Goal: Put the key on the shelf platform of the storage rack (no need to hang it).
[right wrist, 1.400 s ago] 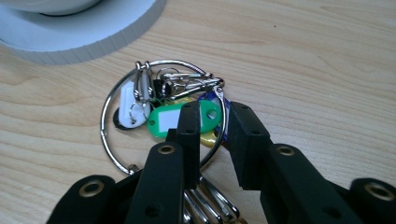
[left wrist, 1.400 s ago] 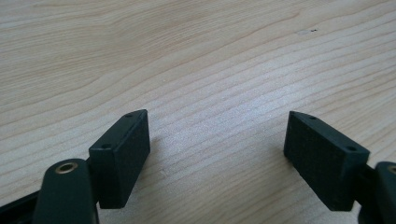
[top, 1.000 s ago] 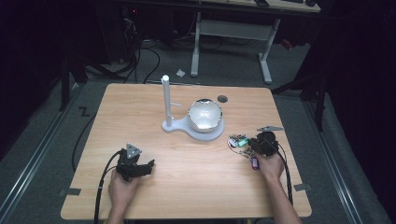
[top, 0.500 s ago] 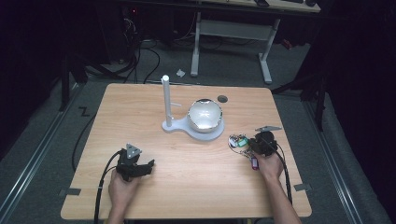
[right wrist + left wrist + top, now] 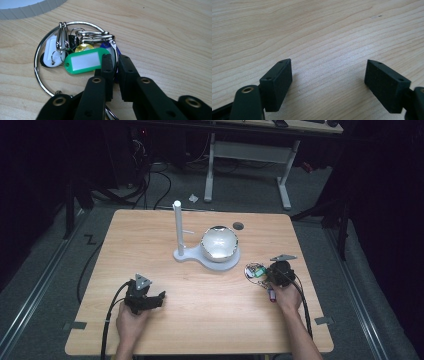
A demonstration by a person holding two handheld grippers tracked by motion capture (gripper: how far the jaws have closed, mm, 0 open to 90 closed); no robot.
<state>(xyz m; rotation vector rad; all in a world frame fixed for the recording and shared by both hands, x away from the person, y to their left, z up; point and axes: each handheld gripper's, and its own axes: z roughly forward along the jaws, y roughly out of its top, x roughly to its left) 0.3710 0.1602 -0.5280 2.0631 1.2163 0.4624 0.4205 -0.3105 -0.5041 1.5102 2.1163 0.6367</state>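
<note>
Around key ring (image 5: 40,72), right gripper (image 5: 115,62) jaws clamped.

The left gripper (image 5: 328,85) shows its two black jaws rising from the bottom edge, set wide apart with nothing between them. Each jaw ends in a flat rectangular block with small holes on its upper face. At the base of the jaw on the left sits a rounded black link with a brass-coloured ring in it. Beneath and ahead of the jaws lies the counter (image 5: 322,32), a pale wood surface with grain lines running across. The gap between the jaws frames bare wood. Far ahead of the right jaw, a tiny dark speck (image 5: 380,16) marks the wood.
</note>
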